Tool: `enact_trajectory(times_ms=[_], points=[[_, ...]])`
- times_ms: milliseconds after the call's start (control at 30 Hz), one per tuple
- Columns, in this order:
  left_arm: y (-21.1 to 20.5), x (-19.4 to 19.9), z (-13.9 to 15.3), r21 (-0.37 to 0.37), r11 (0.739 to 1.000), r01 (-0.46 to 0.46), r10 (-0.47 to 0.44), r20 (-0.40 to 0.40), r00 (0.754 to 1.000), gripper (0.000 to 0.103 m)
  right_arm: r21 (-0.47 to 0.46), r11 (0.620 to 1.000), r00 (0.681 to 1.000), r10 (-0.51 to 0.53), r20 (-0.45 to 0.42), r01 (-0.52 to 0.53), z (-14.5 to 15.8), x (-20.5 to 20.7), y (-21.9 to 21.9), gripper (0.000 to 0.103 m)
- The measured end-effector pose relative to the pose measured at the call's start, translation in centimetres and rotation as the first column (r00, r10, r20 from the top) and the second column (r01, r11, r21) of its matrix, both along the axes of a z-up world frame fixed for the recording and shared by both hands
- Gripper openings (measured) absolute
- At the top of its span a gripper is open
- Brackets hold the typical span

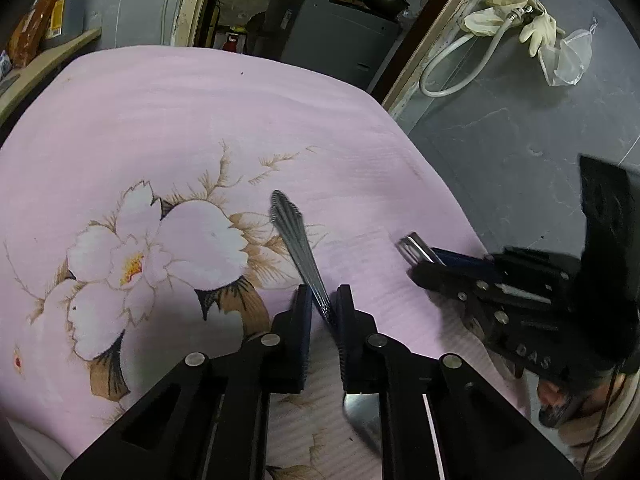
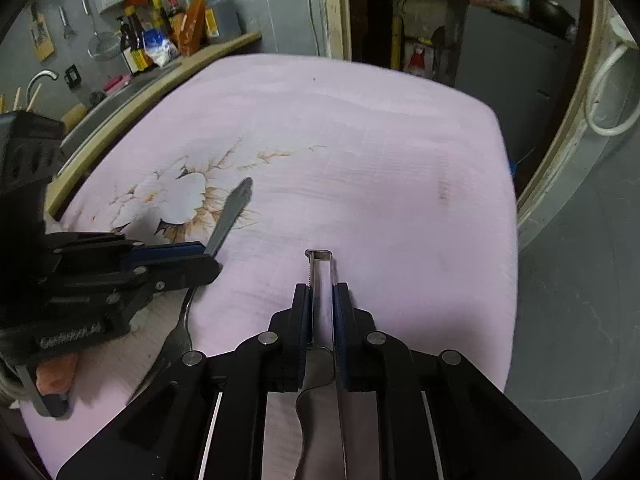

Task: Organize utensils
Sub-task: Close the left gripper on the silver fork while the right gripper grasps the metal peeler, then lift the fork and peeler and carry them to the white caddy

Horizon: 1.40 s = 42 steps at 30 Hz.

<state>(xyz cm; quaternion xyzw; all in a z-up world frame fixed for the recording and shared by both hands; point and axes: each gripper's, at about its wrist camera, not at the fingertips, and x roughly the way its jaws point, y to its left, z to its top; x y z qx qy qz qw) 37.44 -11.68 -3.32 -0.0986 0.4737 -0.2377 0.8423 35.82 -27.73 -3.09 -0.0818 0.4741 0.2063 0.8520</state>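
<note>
My left gripper (image 1: 323, 300) is shut on a steel spoon (image 1: 294, 236). Its ribbed handle points away over the pink flowered cloth (image 1: 192, 128), and its bowl (image 1: 362, 414) shows under my fingers. My right gripper (image 2: 321, 294) is shut on a steel knife (image 2: 322, 272). The knife's squared handle end sticks out forward and its blade runs back under the gripper. In the right wrist view the left gripper (image 2: 208, 258) is at the left with the spoon handle (image 2: 232, 212) angled up. In the left wrist view the right gripper (image 1: 416, 268) is at the right, holding the knife (image 1: 414, 246).
The pink cloth (image 2: 380, 160) covers a table with a drop at its right edge to a grey floor (image 1: 520, 152). A wooden shelf with bottles (image 2: 160, 40) runs along the left. A dark cabinet (image 1: 332, 40) stands behind the table.
</note>
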Motion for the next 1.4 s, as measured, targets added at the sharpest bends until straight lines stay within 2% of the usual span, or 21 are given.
enact_trajectory(times_ms=[167,367,433,533,567,700,800,900,1000,1200,1300,1400], points=[[-0.1,-1.2,0.3,-0.015,1.0,0.015,-0.015,-0.002,1.0,0.003,0.062,0.997,0.993,-0.045,0.11,0.039,0.9,-3.6,-0.9,0.01],[0.6,-4.5,1.3,-0.015,1.0,0.022,-0.022,0.043,0.999,0.002,0.1,0.994,0.954,-0.062,0.293,0.034,2.5,-9.7,-0.5,0.01],[0.7,-5.8,2.2,-0.017,1.0,0.014,-0.012,0.093,0.996,0.002,0.111,0.993,0.933,-0.062,0.355,0.023,3.2,-11.5,-0.3,0.01],[0.9,-8.1,3.5,-0.029,1.0,-0.001,0.006,0.189,0.982,0.0,0.182,0.983,0.902,-0.085,0.423,0.007,4.4,-13.1,-0.2,0.01],[1.0,-8.9,3.9,-0.032,0.999,-0.013,0.02,0.221,0.975,0.0,0.201,0.979,0.882,-0.091,0.462,-0.005,4.8,-13.8,-0.2,0.01],[2.0,-11.1,4.9,-0.049,0.996,-0.071,0.083,0.331,0.94,0.0,0.24,0.97,0.82,-0.109,0.561,-0.035,6.2,-15.7,0.5,0.01],[2.9,-12.3,5.5,-0.086,0.991,-0.107,0.132,0.384,0.914,0.0,0.265,0.963,0.793,-0.121,0.597,-0.053,6.9,-16.2,1.3,0.01],[4.0,-14.4,6.9,-0.124,0.984,-0.126,0.171,0.472,0.865,0.0,0.298,0.95,0.768,-0.119,0.629,-0.097,7.4,-17.0,1.6,0.01],[4.7,-15.7,8.6,-0.15,0.979,-0.139,0.198,0.53,0.825,0.0,0.316,0.936,0.712,-0.116,0.693,-0.156,8.6,-18.0,2.5,0.01],[7.5,-18.2,11.7,-0.143,0.971,-0.192,0.239,0.632,0.737,0.0,0.364,0.896,0.603,-0.148,0.784,-0.254,11.6,-19.5,4.8,0.01],[9.6,-19.2,13.3,-0.154,0.962,-0.227,0.271,0.668,0.693,0.0,0.373,0.882,0.565,-0.158,0.81,-0.288,12.8,-19.3,6.5,0.01],[12.2,-19.7,14.5,-0.183,0.949,-0.257,0.31,0.688,0.657,0.0,0.395,0.856,0.55,-0.164,0.819,-0.333,14.1,-18.8,8.0,0.01]])
